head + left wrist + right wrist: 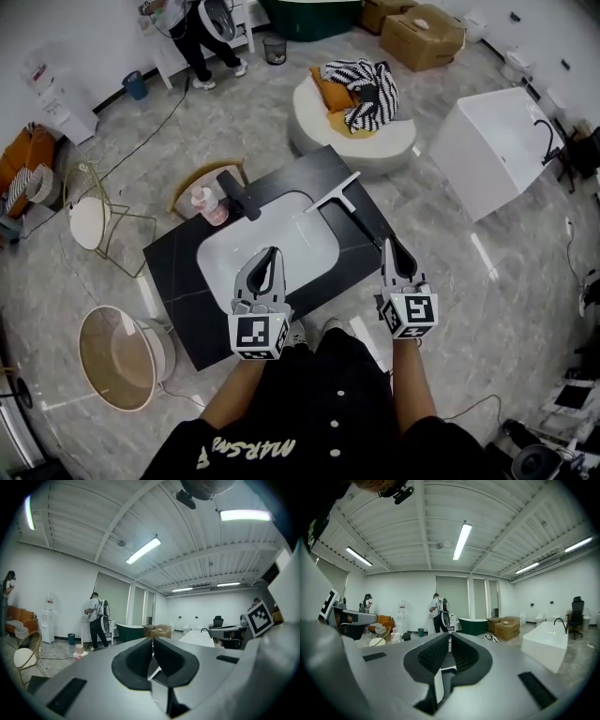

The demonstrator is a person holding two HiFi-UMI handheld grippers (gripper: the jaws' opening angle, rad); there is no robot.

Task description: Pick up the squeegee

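Observation:
The squeegee (336, 192) lies on the far right part of a black countertop (178, 262). Its pale blade points away from me and its black handle runs toward the counter's right front corner. My right gripper (387, 241) hovers just beside the handle's near end, shut and holding nothing; in the right gripper view its jaws (449, 634) meet at the tips. Over the front rim of the white sink basin (225, 258), my left gripper (274, 250) is also shut and empty, its jaws (153, 640) closed in the left gripper view.
A black faucet (239, 197) and a pink soap bottle (208, 204) stand behind the basin. On the floor around are a gold-frame chair (94, 220), a round tan basin (117, 356), a white pouf with striped cloth (356, 94) and a white tub (497, 141). A person (192, 28) stands far back.

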